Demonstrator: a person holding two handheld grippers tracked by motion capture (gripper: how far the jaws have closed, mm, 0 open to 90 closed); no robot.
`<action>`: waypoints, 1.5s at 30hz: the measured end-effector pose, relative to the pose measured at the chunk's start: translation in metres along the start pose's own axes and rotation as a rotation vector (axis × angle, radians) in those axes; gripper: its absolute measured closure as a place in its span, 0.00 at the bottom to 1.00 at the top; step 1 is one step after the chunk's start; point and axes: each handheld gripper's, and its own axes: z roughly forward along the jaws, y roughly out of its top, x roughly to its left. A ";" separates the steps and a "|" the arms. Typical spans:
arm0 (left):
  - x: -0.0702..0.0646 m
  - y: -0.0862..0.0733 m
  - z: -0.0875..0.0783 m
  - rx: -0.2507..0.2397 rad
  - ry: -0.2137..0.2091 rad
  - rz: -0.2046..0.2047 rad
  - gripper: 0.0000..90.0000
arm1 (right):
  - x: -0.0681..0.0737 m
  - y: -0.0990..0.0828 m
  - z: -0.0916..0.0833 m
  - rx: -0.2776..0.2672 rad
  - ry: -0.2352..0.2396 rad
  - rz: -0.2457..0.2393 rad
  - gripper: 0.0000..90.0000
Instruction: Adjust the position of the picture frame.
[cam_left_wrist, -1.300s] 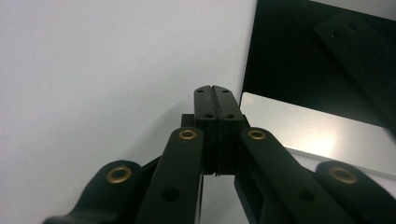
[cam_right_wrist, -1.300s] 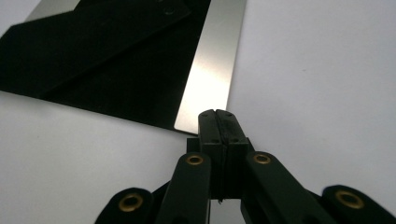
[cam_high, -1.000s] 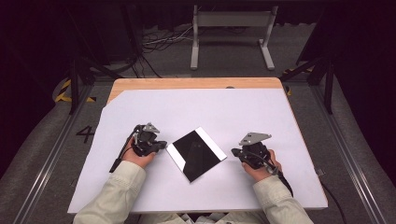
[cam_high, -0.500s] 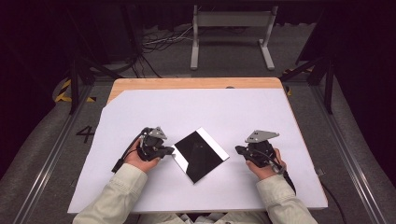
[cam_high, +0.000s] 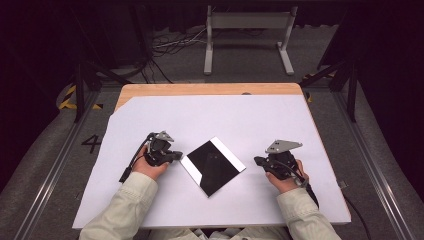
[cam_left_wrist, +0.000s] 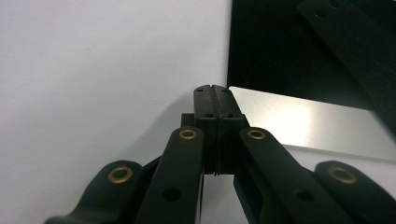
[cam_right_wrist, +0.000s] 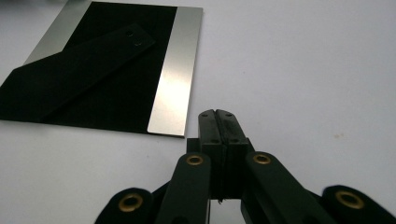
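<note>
A flat black square plate (cam_high: 212, 165) with silver strips along two opposite edges lies at an angle in the middle of the white table sheet (cam_high: 210, 120). My left gripper (cam_high: 177, 157) is shut, and its tips touch the plate's left silver edge (cam_left_wrist: 303, 121). My right gripper (cam_high: 258, 161) is shut too and rests on the sheet a short way right of the plate (cam_right_wrist: 112, 70), apart from it. In the gripper views (cam_left_wrist: 215, 89) (cam_right_wrist: 216, 113) each pair of jaws is pressed together with nothing between. A black strip with two holes (cam_right_wrist: 79, 56) lies on the plate.
The sheet covers a wooden tabletop (cam_high: 200, 89) whose far edge shows bare. Beyond the table stands a metal frame (cam_high: 247, 35) on the floor, with cables (cam_high: 170, 45) beside it. Rails (cam_high: 55, 165) run along both sides.
My left gripper has slid right until it meets the plate's edge. The right gripper has shifted slightly toward the plate. The plate itself has hardly moved.
</note>
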 end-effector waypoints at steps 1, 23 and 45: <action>-0.002 0.000 0.000 0.011 -0.011 0.009 1.00 | 0.000 0.000 0.000 0.000 0.000 0.000 1.00; -0.067 0.003 0.024 0.103 -0.335 0.187 1.00 | -0.024 -0.006 -0.012 0.067 0.015 0.078 1.00; -0.027 -0.007 -0.026 -0.054 -0.099 0.070 1.00 | -0.025 -0.004 0.035 0.177 -0.002 0.096 1.00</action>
